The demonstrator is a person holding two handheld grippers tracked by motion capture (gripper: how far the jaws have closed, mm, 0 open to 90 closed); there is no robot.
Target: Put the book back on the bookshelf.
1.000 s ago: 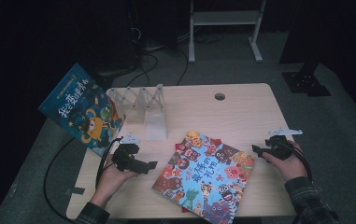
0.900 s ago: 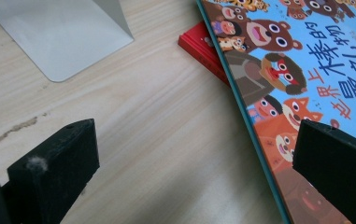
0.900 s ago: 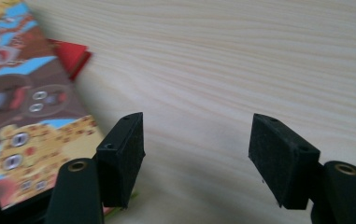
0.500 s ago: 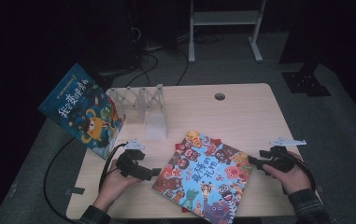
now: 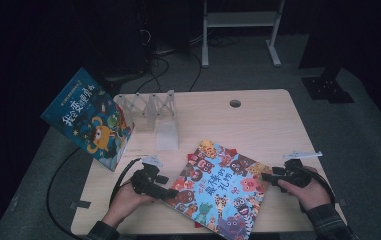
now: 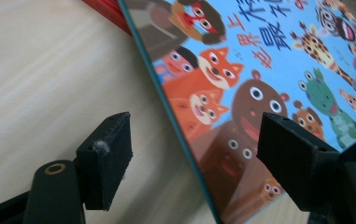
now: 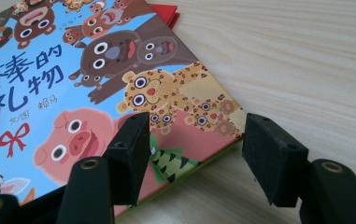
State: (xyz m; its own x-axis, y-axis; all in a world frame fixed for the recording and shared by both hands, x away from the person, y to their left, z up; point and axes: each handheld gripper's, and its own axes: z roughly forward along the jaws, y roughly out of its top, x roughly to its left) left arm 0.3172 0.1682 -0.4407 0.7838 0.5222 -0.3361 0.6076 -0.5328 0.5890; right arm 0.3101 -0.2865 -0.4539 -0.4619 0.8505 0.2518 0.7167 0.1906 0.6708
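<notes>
two tools are closing in on the animal picture book (image 5: 223, 187) lying flat at the lower middle of the bench (image 5: 258, 125). left tool (image 5: 170, 194) is straddling its lower-left edge, jaws just narrowing but apart; right tool (image 5: 267, 177) likewise at the right corner. it is looking thin, stiff, light and glossy-slick, best pinched at opposite edges. its long axis is running diagonally, lower left to upper right.

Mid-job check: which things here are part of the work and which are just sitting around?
In play:
- animal picture book, flat on the table
- left claw, straddling its edge, jaws just closing
- right claw, straddling the opposite corner, jaws just closing

Lying about:
- blue book
- clear rack
- red book underneath
</notes>
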